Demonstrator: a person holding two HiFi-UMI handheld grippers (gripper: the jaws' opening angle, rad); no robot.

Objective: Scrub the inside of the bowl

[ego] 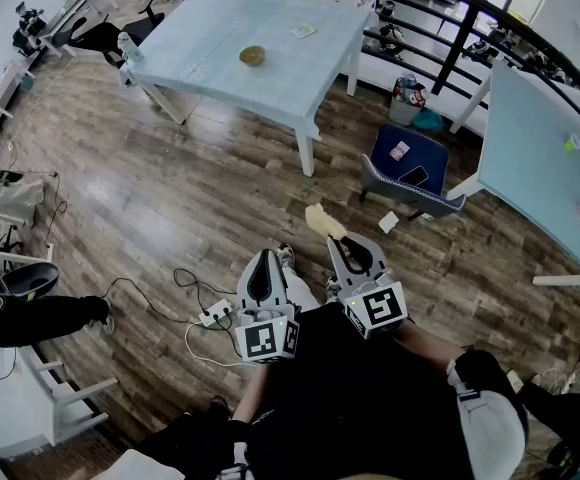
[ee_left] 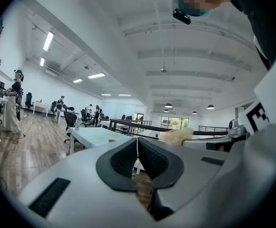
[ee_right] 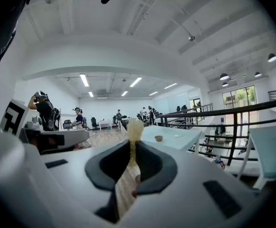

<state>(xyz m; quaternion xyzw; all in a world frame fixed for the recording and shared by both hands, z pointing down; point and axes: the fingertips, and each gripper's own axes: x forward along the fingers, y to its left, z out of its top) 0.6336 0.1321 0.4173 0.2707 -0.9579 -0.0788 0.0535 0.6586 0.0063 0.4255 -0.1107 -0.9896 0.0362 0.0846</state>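
Wood-plank floor (ego: pixel 170 198) fills most of the head view, with a pale blue tabletop (ego: pixel 220 28) standing well ahead of me. I note the bowl (ego: pixel 252 56) sitting alone near the middle of that tabletop, upright and well apart from both tools; the right gripper view shows it small and distant on the same surface. Both tools are held low and close to my body, side by side over the floor. The left hand-held gripper (ego: pixel 263 265) has its jaws pressed together with nothing between them, as the left gripper view confirms along the seam where the pads (ee_left: pixel 123 158) meet. The right hand-held gripper (ego: pixel 336 241) is pinching a pale yellow scrub pad (ego: pixel 317 219), which projects past the jaw tips; in the right gripper view the pad stands upright in the narrow gap. A white power strip (ego: pixel 215 315) with trailing cable lies on the floor just left of the left tool. A black railing (ego: pixel 450 38) runs behind the tabletop.
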